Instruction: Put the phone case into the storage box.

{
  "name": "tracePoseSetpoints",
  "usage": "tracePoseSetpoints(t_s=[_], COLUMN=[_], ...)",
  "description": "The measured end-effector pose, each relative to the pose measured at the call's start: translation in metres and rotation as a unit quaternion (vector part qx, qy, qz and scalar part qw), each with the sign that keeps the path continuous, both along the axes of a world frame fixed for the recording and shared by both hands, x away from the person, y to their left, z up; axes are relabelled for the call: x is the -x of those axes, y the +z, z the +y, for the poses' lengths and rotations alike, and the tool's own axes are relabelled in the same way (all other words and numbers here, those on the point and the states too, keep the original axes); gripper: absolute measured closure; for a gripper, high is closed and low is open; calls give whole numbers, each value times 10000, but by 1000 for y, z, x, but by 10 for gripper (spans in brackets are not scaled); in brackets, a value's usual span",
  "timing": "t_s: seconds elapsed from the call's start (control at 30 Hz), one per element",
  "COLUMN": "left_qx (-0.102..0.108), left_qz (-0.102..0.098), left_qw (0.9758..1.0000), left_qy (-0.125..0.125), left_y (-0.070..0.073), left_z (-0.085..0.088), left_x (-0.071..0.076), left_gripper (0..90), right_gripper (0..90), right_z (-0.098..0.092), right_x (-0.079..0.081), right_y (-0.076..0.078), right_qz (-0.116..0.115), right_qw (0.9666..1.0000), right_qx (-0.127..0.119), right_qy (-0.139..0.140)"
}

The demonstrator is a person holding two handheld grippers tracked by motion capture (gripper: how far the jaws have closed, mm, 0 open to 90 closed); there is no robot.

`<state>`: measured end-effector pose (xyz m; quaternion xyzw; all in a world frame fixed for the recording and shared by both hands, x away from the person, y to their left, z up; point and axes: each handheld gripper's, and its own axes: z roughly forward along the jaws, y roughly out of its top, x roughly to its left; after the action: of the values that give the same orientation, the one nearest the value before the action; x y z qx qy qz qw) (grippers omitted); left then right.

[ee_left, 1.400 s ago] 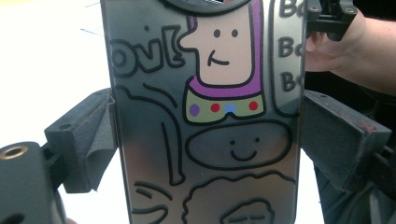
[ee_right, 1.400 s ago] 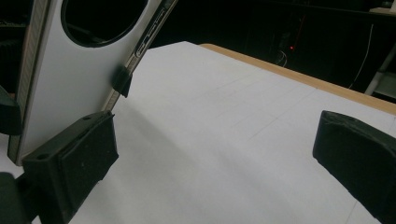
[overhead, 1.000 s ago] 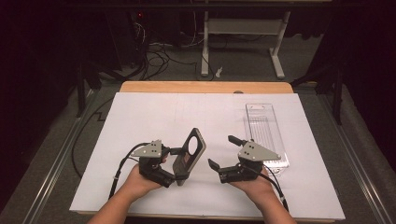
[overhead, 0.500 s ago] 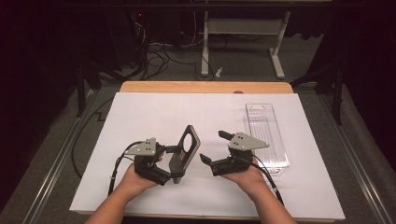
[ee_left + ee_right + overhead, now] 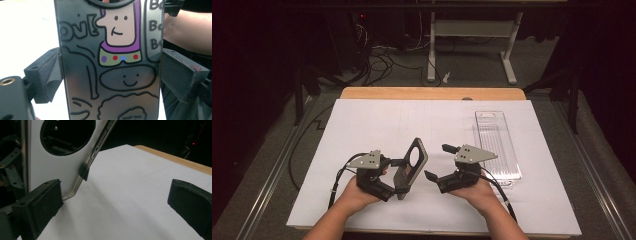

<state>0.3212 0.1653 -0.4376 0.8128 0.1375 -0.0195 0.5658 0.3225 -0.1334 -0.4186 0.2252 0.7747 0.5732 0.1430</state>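
Observation:
My left gripper (image 5: pixel 398 176) is shut on a grey translucent phone case (image 5: pixel 412 165) and holds it upright just above the white table (image 5: pixel 377 125). In the left gripper view the case (image 5: pixel 110 62) shows black cartoon drawings and a purple figure, and my left gripper (image 5: pixel 111 75) presses on its two long edges. My right gripper (image 5: pixel 438 162) hovers open just right of the case, apart from it. In the right gripper view my right gripper (image 5: pixel 115 205) has nothing between its jaws, and the case's inner side (image 5: pixel 50 165) with its round camera hole stands at the left.
A clear plastic box (image 5: pixel 496 145) lies on the table to the right of my right hand. A wooden strip (image 5: pixel 432 93) runs along the far edge. Metal rails flank the table, with cables and a stand on the floor beyond.
My right gripper has drifted slightly left, closer to the case. The left gripper keeps its hold and has turned the case only a little.

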Motion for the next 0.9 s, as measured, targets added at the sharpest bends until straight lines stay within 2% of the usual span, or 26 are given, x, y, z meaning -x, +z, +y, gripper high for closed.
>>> tracePoseSetpoints(t_s=[0.47, 0.9], left_qx=[-30, -18], left_qz=[31, 73], left_qw=[9996, 9989], left_qy=[-271, -470], left_y=[0, -1], left_z=[-3, -5], left_x=[3, 5], left_gripper=[125, 125], right_gripper=[2, 1], right_z=[-1, -5], right_x=[8, 11], right_y=[1, 5], right_qz=[150, 178], right_qw=[9977, 9939], right_qx=[-221, -438], right_qy=[631, 996])
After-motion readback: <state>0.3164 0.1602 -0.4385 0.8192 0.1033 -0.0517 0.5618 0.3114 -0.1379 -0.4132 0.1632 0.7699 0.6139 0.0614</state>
